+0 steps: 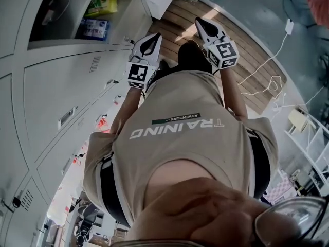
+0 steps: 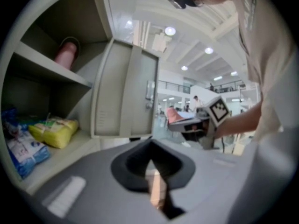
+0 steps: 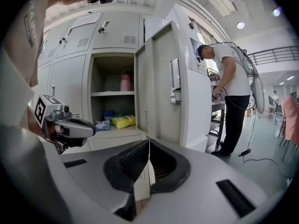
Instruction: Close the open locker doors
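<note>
One grey locker (image 3: 113,94) stands open, its door (image 3: 164,85) swung out to the right. A pink bottle (image 3: 124,82) stands on its upper shelf; a yellow pack (image 3: 122,121) and a blue pack (image 3: 103,123) lie below. In the left gripper view the same door (image 2: 125,93) is straight ahead, some way beyond the jaws. My left gripper (image 2: 150,149) is shut on nothing. My right gripper (image 3: 149,143) is also shut and empty, well short of the door. In the head view the left gripper (image 1: 152,41) and right gripper (image 1: 201,24) are held out side by side.
Closed locker doors (image 1: 67,91) line the wall to my left. A person in a white shirt (image 3: 232,85) stands at a table beyond the open door. A white cable (image 1: 267,71) trails over the wooden floor strip (image 1: 241,45).
</note>
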The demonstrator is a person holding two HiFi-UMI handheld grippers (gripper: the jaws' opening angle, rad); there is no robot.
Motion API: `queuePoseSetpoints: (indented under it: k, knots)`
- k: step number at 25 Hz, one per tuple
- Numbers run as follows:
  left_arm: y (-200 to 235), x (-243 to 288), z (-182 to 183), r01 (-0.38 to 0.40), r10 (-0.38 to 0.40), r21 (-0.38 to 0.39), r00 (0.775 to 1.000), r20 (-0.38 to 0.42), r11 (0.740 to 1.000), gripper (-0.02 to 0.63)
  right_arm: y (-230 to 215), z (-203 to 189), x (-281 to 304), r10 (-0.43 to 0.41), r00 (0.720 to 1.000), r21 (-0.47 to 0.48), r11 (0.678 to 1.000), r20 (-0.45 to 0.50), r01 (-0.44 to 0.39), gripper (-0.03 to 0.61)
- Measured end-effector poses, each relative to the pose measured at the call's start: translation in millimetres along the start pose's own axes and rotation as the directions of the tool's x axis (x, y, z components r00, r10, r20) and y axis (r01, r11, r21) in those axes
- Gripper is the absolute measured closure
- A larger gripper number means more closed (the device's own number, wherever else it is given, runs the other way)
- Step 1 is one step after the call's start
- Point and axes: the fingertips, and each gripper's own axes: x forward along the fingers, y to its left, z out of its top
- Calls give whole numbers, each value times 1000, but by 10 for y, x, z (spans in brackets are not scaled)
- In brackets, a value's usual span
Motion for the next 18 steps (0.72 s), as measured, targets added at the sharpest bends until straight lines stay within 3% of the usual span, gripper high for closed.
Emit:
queuePoseSetpoints:
  k: [7, 11, 14, 18]
  knots:
    - [183, 420, 179, -126, 125, -42, 992, -10, 991, 614, -733, 190, 234, 51, 998, -23, 998, 29, -50, 563]
    - [220, 700, 316, -225, 224, -63, 974, -24, 972, 614, -1090, 348, 416, 143, 988, -33, 989, 54, -142, 563]
    - [213, 822, 486, -335, 333, -73, 942, -38, 939, 614, -1213, 547, 476, 254, 965, -52, 967, 62, -251, 563]
    - [179, 876, 672, -479, 475, -121, 878, -60, 869, 614, -1248, 861, 477, 417, 907, -92, 907, 61, -411, 563]
